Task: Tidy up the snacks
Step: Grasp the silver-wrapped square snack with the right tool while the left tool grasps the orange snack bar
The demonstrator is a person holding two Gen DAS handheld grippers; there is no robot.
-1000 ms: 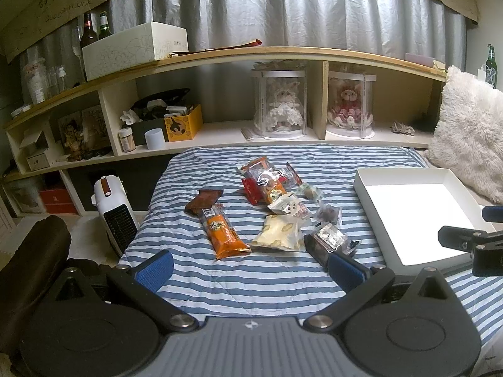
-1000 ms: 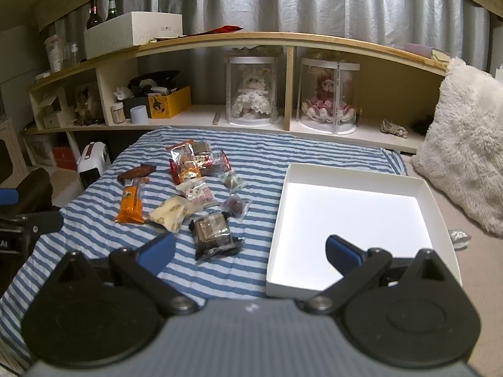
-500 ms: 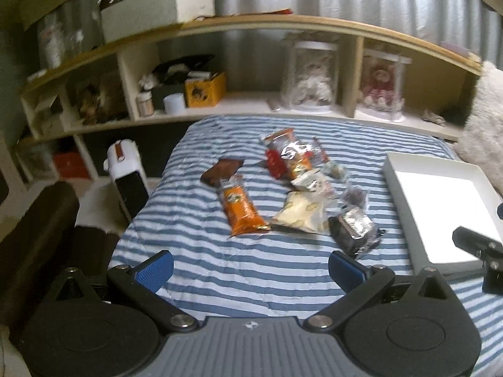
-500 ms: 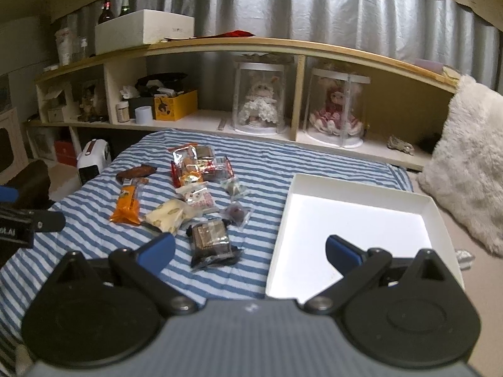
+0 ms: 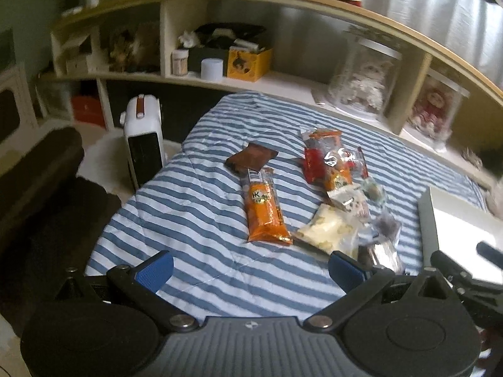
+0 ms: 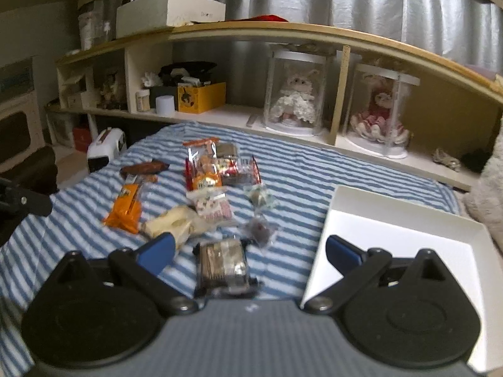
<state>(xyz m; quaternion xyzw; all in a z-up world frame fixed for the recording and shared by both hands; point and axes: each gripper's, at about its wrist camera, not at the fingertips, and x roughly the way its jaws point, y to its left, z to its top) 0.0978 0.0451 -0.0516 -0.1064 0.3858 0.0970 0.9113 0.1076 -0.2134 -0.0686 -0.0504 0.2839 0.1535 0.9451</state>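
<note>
The left hand-held gripper [image 5: 250, 270] hovers with its blue-padded fingers [image 5: 154, 270] spread wide, holding nothing. The right hand-held gripper [image 6: 250, 253] hangs likewise, fingers [image 6: 342, 253] apart and empty.

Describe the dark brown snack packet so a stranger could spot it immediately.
On the blue-and-white striped bedspread, find the scattered pile of snacks left of the white tray. The dark brown packet lies at the pile's far-left corner, touching the top end of the long orange packet. It alone is flat, matte brown.
</note>
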